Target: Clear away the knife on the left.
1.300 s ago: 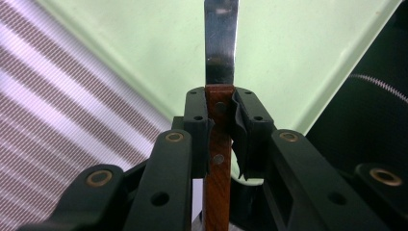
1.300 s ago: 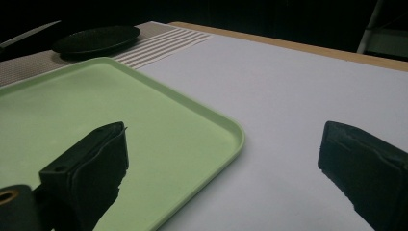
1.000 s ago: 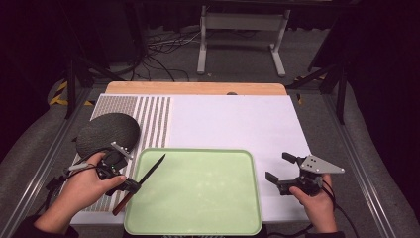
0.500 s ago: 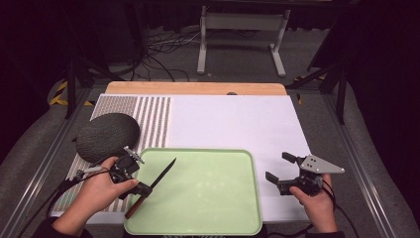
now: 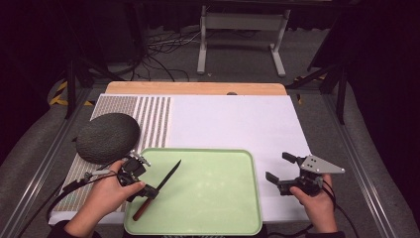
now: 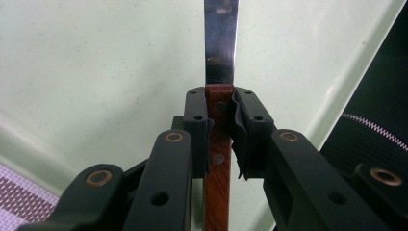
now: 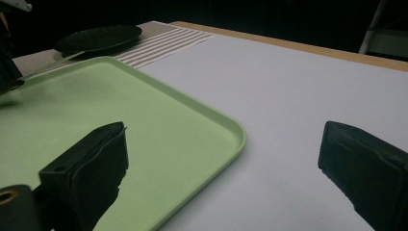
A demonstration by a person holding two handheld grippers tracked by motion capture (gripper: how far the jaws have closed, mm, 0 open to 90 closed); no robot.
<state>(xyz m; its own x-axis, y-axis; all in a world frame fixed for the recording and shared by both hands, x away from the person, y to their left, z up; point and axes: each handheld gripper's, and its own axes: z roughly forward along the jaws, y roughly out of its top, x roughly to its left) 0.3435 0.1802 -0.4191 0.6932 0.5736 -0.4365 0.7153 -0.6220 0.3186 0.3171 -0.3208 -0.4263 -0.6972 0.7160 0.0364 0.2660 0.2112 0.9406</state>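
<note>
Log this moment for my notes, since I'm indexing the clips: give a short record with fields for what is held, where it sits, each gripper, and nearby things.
held: knife, by its wooden handle
left gripper: shut on the knife handle
knife place: over the left part of the green tray, blade pointing up and away from the person
right gripper: open, holding nothing, over the white mat right of the tray
nearby: dark round plate on the striped mat, left of the tray
</note>
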